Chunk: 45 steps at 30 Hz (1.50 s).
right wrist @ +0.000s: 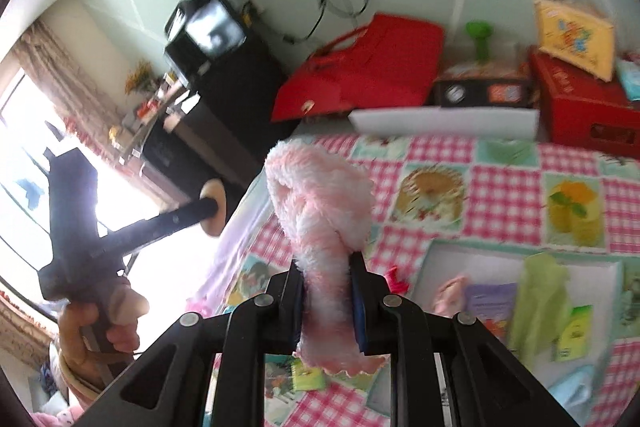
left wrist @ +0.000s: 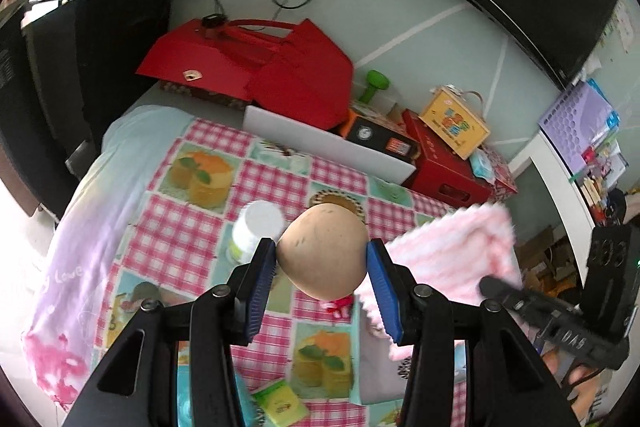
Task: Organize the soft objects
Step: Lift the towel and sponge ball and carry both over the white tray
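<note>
My left gripper [left wrist: 322, 259] is shut on a tan, egg-shaped soft ball [left wrist: 325, 251], held above the pink checked tablecloth [left wrist: 192, 239]. The ball also shows in the right wrist view [right wrist: 214, 202], pinched by the other tool at the left. My right gripper [right wrist: 326, 267] is shut on a fluffy pink cloth [right wrist: 320, 211], which stands up folded between the blue pads. The same pink cloth shows in the left wrist view [left wrist: 452, 259], to the right of the ball. A shallow white tray [right wrist: 440, 255] on the cloth holds a green cloth [right wrist: 540, 299] and small packets.
A white bottle [left wrist: 256, 227] stands on the table behind the left finger. Red bags [left wrist: 256, 67], a white board [left wrist: 332, 147], red boxes [left wrist: 444, 167] and a yellow case [left wrist: 456, 123] line the far side. A green packet [left wrist: 280, 403] lies near. A black cabinet [left wrist: 80, 67] stands left.
</note>
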Each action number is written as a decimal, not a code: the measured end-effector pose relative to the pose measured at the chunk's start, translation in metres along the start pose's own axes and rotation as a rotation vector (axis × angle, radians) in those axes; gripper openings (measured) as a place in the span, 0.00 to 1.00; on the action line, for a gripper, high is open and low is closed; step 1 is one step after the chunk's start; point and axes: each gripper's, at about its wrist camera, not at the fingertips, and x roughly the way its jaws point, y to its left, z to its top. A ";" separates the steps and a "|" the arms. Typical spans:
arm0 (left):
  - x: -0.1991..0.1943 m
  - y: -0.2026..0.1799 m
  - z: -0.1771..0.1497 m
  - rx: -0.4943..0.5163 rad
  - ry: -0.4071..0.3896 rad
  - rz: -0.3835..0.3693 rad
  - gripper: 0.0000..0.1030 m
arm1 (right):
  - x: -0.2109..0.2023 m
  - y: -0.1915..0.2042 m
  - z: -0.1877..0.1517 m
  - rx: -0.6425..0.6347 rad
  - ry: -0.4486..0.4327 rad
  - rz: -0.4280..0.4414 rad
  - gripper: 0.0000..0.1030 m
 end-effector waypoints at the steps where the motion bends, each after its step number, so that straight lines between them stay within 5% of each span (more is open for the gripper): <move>1: 0.002 -0.007 0.000 0.009 0.002 -0.002 0.47 | -0.010 -0.006 0.001 0.009 -0.018 -0.009 0.20; 16: 0.069 -0.112 -0.027 0.150 0.108 -0.069 0.47 | -0.091 -0.108 -0.014 0.162 -0.144 -0.263 0.20; 27: 0.153 -0.140 -0.073 0.123 0.217 -0.034 0.47 | -0.045 -0.168 -0.053 0.285 -0.062 -0.389 0.20; 33: 0.186 -0.143 -0.094 0.126 0.272 -0.003 0.47 | -0.014 -0.188 -0.073 0.369 -0.030 -0.388 0.20; 45: 0.208 -0.151 -0.108 0.161 0.296 0.041 0.48 | 0.016 -0.192 -0.092 0.341 0.034 -0.436 0.23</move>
